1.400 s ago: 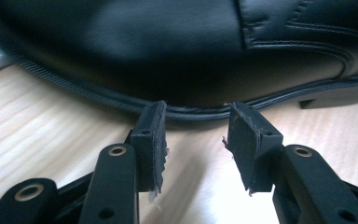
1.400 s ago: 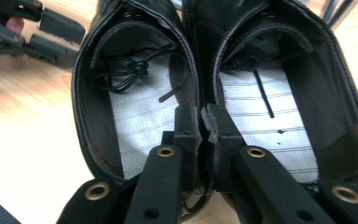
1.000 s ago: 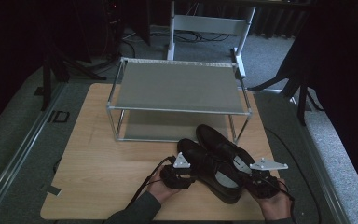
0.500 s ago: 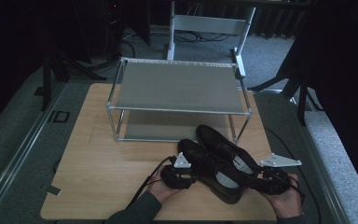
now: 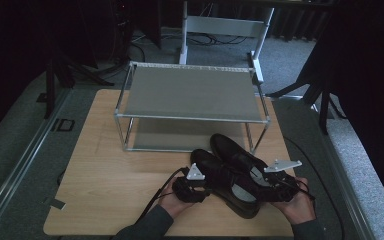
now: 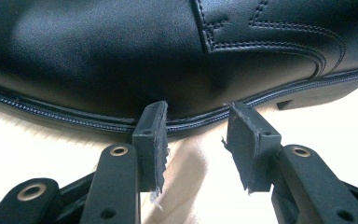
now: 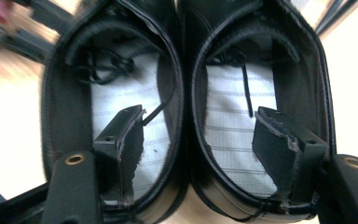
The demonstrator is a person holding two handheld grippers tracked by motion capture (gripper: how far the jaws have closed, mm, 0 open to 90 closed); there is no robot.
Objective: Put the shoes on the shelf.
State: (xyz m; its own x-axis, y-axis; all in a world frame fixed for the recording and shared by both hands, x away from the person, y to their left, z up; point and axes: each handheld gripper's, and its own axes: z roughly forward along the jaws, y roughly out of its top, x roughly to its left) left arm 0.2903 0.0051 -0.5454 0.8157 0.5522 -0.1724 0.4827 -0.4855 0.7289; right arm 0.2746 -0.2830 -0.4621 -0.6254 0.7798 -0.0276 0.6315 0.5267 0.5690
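Observation:
Two black leather shoes lie side by side on the wooden table (image 5: 105,175), the near shoe (image 5: 222,176) and the far shoe (image 5: 234,148). In the high view my left gripper (image 5: 205,189) sits against the near shoe's left side. The left gripper view shows its jaws open, their tips just short of the shoe's welt (image 6: 74,119). My right gripper (image 5: 267,186) is at the heel ends. It is open in the right gripper view (image 7: 196,135), one jaw inside each shoe, over the left insole (image 7: 116,88) and the right insole (image 7: 228,112), straddling the two touching inner walls.
A two-tier metal shoe rack (image 5: 190,92) stands at the back of the table, its front right leg (image 5: 250,137) close to the far shoe's toe. Bare wood stretches to the left of the shoes. Beyond the rack is a white frame (image 5: 225,25) on the floor.
The right gripper swung out to the right, then came back in over the shoes' heel openings. The left gripper and the shoes have barely moved.

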